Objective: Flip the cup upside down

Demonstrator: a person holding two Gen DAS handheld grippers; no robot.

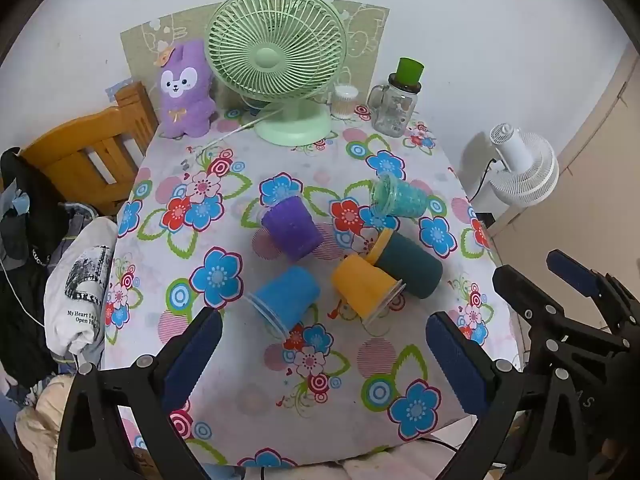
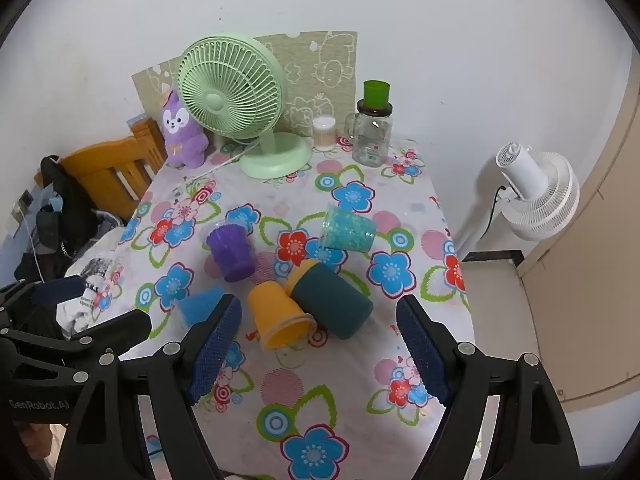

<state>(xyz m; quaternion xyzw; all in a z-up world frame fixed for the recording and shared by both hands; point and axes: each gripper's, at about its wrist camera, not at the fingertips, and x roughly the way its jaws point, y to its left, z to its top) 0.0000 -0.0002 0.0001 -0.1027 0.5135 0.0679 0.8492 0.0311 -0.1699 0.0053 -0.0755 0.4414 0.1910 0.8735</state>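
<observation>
From the left wrist view, we see our left gripper (image 1: pixel 324 356) spread wide, holding nothing, above five cups lying tipped on the floral tablecloth (image 1: pixel 248 392); the blue cup (image 1: pixel 286 294) is nearest. From the right wrist view, our right gripper (image 2: pixel 320 354) gapes empty near the yellow cup (image 2: pixel 276 314).

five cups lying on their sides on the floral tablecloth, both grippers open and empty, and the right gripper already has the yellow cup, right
Not quite: the right gripper holds nothing. The right wrist view shows its jaws open, short of the yellow cup, which lies untouched on the tablecloth. The rest stands.
</observation>
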